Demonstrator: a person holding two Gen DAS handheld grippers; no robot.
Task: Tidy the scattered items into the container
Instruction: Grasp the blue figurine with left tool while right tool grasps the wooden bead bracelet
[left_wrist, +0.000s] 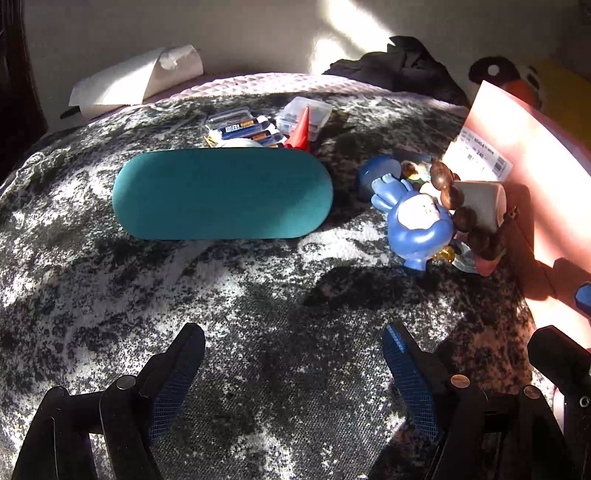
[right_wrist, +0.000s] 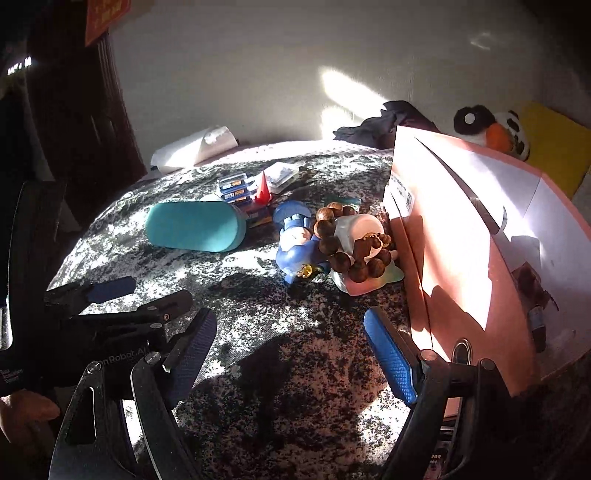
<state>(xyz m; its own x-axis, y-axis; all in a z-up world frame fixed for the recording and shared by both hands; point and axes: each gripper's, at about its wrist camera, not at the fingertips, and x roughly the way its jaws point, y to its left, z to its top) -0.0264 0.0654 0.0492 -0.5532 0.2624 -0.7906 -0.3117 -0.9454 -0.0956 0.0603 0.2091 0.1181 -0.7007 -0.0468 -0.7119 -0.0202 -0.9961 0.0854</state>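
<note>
1. Both grippers are being held over the mottled bedspread (left_wrist: 110, 288), and nothing is being carried: the left gripper (left_wrist: 293, 369) is standing wide open with bare cloth between its fingers (left_wrist: 177, 384), and the right gripper (right_wrist: 290, 354) is likewise spread wide and empty.
2. A pickup looks to be the step in hand; no item is being touched yet.
3. The teal case (left_wrist: 221, 194) is lying flat ahead of the left gripper, its long axis running side to side across that view, rounded ends pointing left and right.
4. The box (right_wrist: 480, 240), judged to be the container, is standing open at the right, just beside the right gripper.
5. A blue figurine (right_wrist: 299, 243) is lying on its back near the box, touching a string of brown beads (right_wrist: 343, 254) draped over a white cup (right_wrist: 362, 229).
6. Battery packs (left_wrist: 240, 127) and a red cone (left_wrist: 301, 129) are sitting behind the case.
7. Next, the case would likely need gripping across its short width, since its length is exceeding the spread.
</note>
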